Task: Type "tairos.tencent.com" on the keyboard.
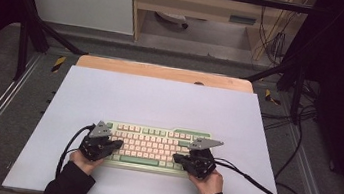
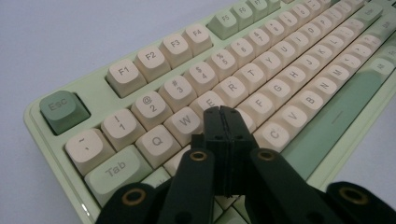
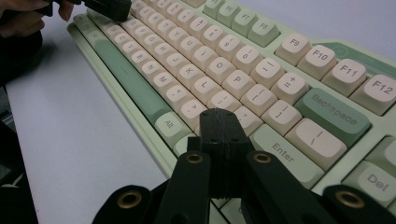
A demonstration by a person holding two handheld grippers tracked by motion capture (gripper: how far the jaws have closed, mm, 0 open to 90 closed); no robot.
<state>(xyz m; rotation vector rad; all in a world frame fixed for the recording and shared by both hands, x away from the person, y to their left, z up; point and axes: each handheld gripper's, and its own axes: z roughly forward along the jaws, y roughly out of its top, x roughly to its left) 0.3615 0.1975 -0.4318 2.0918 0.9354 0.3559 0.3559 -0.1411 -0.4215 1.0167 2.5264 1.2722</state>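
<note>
With jaws pressed together, the left gripper [image 2: 222, 114] and right gripper [image 3: 223, 119] poise over the keyboard [image 1: 153, 147] near the desk's [image 1: 159, 100] front edge, where blunt paired tips could easily strike two neighbouring keys at once.

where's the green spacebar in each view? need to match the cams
High view: spacebar is the long green bar in the keyboard's bottom row, between the left gripper and right gripper.
Left gripper view: right of centre, a green strip running up-right below the C V B row.
Right gripper view: left of centre, a green strip running up-left beside Alt.
Shared landmark: the keyboard's pale green front edge.
</note>
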